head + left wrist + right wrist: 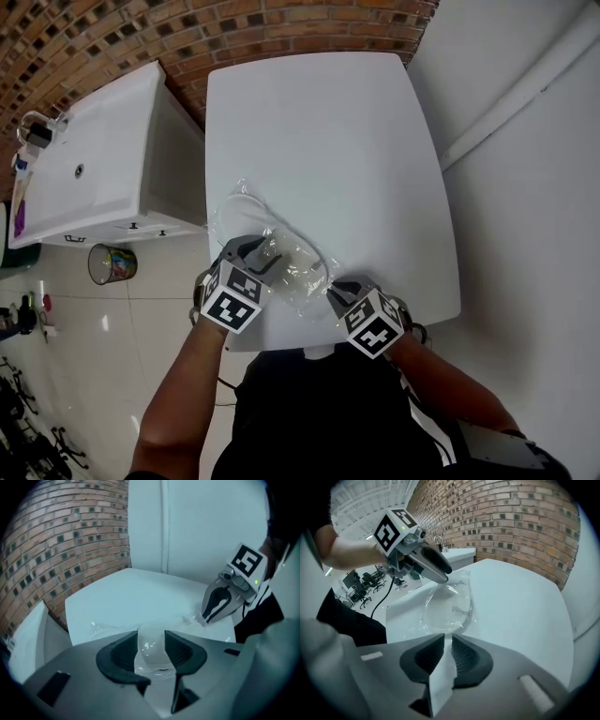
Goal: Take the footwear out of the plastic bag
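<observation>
A clear plastic bag (281,258) lies on the near part of the white table (347,131). Inside it is a flat white slipper (450,604) with a dark rim. My left gripper (258,251) is over the bag's near left part. Its jaws (151,644) stand wide apart, with loose film between the pads. My right gripper (337,292) is at the bag's near right edge. Its jaws (446,651) stand a narrow gap apart around the film's edge. In the left gripper view, the right gripper's fingertips (206,618) rest at crumpled plastic.
A white sink cabinet (84,159) stands left of the table, with a small bin (112,262) on the floor beside it. A brick wall (187,37) runs behind. A white wall with a conduit (525,84) is on the right. The table's near edge is at my body.
</observation>
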Motion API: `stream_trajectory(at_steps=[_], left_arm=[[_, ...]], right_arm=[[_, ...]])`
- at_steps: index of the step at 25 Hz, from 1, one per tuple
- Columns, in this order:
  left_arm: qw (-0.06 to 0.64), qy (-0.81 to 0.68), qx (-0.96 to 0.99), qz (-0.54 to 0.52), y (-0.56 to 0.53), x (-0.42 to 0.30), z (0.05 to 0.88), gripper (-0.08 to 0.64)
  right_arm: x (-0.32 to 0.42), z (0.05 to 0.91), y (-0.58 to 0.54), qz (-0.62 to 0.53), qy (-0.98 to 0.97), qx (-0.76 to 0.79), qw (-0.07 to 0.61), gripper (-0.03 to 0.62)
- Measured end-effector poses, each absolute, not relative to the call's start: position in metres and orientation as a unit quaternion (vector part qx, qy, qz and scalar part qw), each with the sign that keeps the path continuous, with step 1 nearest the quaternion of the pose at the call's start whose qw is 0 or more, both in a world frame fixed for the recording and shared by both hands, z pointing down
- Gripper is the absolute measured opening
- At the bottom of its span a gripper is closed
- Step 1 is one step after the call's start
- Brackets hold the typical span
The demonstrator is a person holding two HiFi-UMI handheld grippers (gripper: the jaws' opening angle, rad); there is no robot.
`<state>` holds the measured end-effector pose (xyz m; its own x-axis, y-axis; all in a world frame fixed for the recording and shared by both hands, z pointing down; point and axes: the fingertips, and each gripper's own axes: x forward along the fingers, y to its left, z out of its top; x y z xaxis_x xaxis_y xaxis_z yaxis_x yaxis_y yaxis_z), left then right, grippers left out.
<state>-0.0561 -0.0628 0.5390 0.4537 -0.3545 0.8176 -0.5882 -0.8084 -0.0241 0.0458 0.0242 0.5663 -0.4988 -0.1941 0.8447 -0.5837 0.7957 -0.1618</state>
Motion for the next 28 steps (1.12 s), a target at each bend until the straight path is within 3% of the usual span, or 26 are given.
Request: stream_trajectory(at_steps=[3, 5, 16, 28], left_arm=[[0.054, -0.233, 0.822, 0.517, -0.074, -0.064, 0.553, 0.187], [0.037, -0.208, 0.810, 0.547, -0.078, -0.066, 0.565, 0.189], [0.136, -0.241, 0.806, 0.523, -0.067, -0.072, 0.571, 0.140], [0.189, -0.285, 0.791, 0.507, -0.041, -0.083, 0.574, 0.117]], right_arm=[[0.049, 0.576, 0.026, 0.218, -0.831, 0.233, 0.456, 0.066], [0.050, 0.584, 0.028, 0.217, -0.825, 0.235, 0.465, 0.071], [0.064, 0.592, 0.011, 0.186, -0.818, 0.257, 0.480, 0.071], [0.077, 0.594, -0.049, 0.147, -0.819, 0.273, 0.483, 0.074]])
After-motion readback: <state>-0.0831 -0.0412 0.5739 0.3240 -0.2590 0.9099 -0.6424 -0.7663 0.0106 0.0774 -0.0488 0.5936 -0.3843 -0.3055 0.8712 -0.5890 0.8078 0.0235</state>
